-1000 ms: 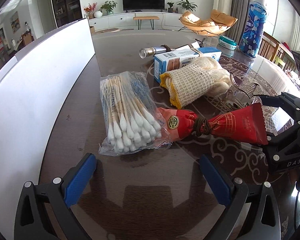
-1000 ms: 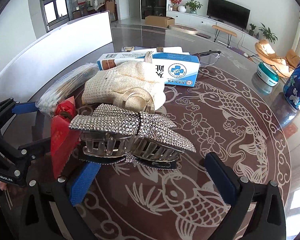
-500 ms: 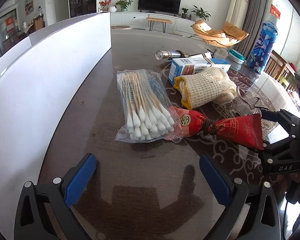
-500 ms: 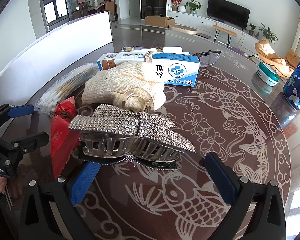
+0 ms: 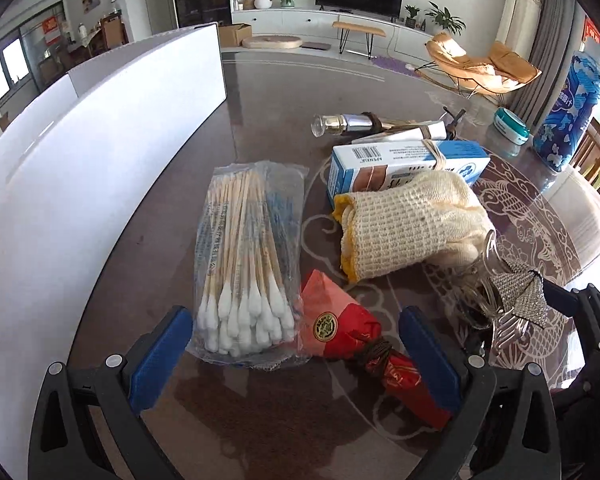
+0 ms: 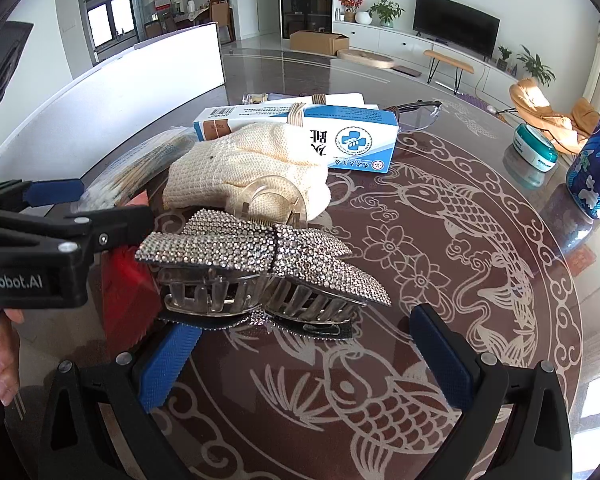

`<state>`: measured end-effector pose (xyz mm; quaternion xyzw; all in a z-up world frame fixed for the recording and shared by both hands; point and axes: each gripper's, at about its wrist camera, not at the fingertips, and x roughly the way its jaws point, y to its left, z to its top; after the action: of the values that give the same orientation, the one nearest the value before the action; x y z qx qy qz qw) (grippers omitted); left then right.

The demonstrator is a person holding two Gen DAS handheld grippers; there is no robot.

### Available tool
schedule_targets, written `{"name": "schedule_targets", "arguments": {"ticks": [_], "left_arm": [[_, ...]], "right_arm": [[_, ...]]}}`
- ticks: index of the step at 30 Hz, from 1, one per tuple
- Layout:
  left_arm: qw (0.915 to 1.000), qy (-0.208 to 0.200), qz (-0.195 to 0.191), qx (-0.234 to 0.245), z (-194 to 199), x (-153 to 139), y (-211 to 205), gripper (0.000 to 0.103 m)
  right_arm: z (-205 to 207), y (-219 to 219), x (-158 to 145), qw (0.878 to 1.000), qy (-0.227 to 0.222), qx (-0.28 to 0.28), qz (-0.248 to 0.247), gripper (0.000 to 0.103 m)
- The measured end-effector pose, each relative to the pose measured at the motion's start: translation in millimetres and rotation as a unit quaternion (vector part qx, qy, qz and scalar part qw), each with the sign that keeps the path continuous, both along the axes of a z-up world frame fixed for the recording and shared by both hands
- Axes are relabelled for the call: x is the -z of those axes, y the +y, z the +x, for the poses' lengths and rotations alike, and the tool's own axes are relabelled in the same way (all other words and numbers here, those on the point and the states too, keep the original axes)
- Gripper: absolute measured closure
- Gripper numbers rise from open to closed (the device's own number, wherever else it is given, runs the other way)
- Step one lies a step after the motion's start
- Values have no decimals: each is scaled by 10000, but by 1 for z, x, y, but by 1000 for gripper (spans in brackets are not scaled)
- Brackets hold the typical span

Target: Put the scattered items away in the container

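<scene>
Rhinestone-covered hair claw (image 6: 260,264) just ahead of the right hand-held gripper's (image 6: 304,364) spread fingers.

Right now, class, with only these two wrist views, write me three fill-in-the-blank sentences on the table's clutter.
1. The cotton swabs lie in a clear plastic ____.
2. The knitted glove has a ____ cuff.
3. Both the left gripper and right gripper are ____.

Missing words: bag; yellow; open
</scene>
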<state>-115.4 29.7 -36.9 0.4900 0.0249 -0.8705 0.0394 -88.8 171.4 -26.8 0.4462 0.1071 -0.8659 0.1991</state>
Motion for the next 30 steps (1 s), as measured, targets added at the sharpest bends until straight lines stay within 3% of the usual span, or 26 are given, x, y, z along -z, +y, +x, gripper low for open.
{"name": "schedule_targets", "arguments": {"ticks": [7, 30], "left_arm": [[9999, 137, -68, -8, 32, 12, -19, 0], [9995, 311, -87, -18, 33, 14, -19, 0]], "right_arm": [[-1, 2, 0, 10000, 0, 94, -7, 0], [-1, 2, 0, 10000, -1, 94, -6, 0]]}}
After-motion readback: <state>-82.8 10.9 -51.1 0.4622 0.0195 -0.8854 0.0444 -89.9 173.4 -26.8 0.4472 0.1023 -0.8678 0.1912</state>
